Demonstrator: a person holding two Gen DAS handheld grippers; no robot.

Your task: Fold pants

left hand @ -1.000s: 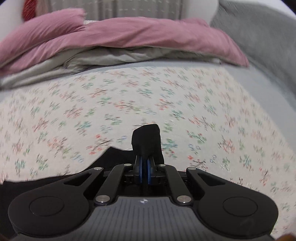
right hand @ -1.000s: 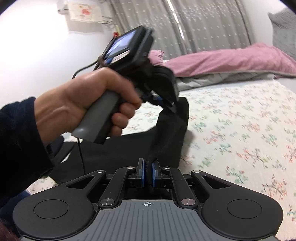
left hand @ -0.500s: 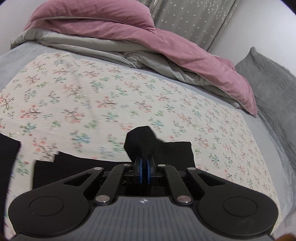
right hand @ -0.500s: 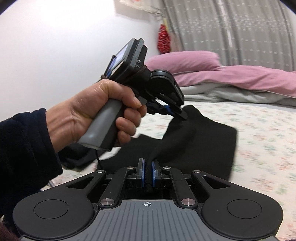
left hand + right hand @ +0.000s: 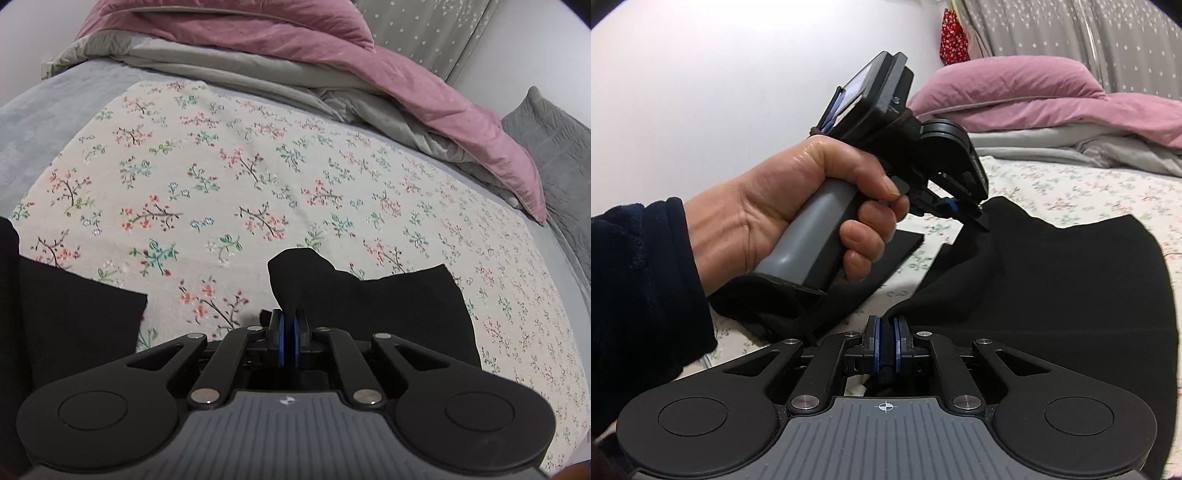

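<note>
Both the left gripper (image 5: 289,326) and right gripper (image 5: 885,343) stay clamped on the black pants (image 5: 1071,280), now swung lower over the floral sheet (image 5: 258,177), seemingly completing a fold.

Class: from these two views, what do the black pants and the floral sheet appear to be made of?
Black pants: likely a soft matte knit or fleece; no sheen, limp rounded folds. Floral sheet: probably printed woven cotton; flat, matte, the pattern looks printed.
</note>
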